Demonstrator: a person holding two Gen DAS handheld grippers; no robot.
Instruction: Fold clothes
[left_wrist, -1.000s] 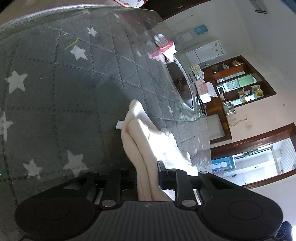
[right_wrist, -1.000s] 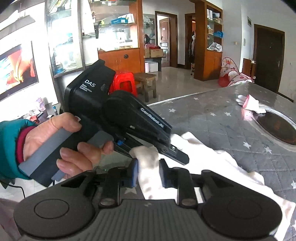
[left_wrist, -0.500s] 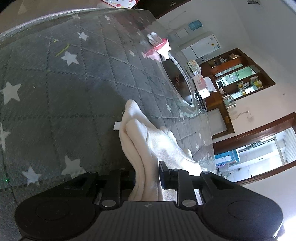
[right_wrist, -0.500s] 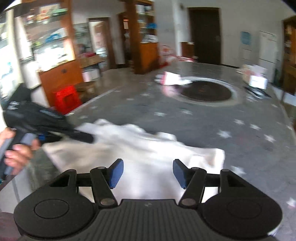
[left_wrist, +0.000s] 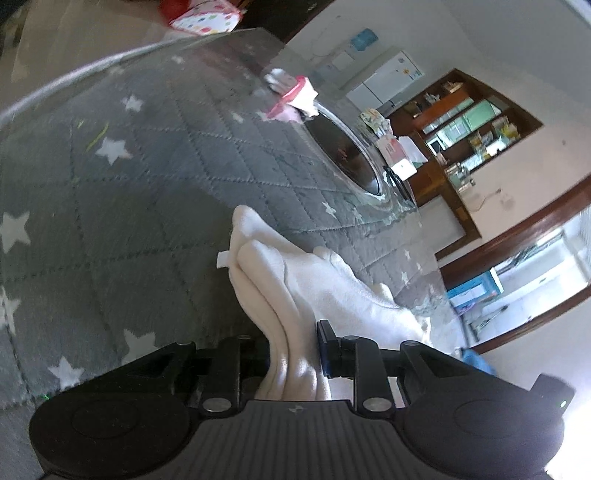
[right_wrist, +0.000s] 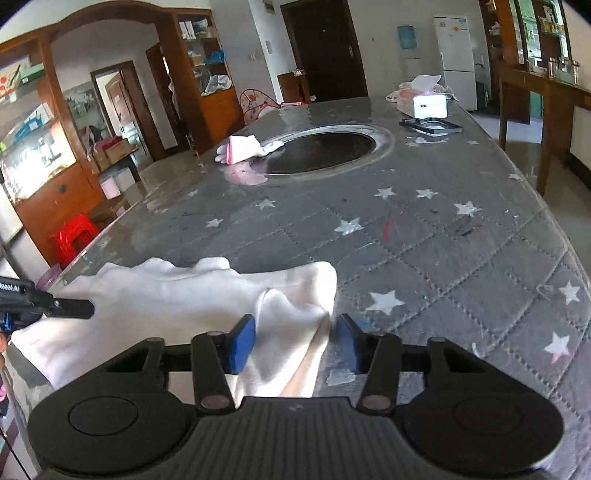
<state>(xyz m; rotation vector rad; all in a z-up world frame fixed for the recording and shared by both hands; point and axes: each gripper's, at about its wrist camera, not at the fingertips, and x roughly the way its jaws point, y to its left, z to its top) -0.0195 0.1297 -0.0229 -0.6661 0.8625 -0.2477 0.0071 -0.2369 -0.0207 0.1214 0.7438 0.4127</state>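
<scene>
A white fleecy garment (right_wrist: 177, 291) lies crumpled at the near edge of the grey star-quilted table (right_wrist: 424, 236). My left gripper (left_wrist: 291, 350) is shut on a bunched fold of the garment (left_wrist: 280, 280), which rises between its fingers. In the right wrist view the left gripper's black finger (right_wrist: 66, 308) pokes in from the left onto the cloth. My right gripper (right_wrist: 295, 341) is open, its blue pads (right_wrist: 242, 343) on either side of the garment's right corner, which drapes between them.
A folded pink-and-white garment (right_wrist: 240, 149) rests beside the dark round inset (right_wrist: 317, 149) in the table's middle. A tissue box (right_wrist: 428, 105) and a black tray (right_wrist: 430, 126) sit at the far end. The table's right edge (right_wrist: 546, 206) drops to the floor.
My right gripper let go of the cloth beside the left gripper, opened and swung right to the garment's other corner. The left gripper kept its hold.
</scene>
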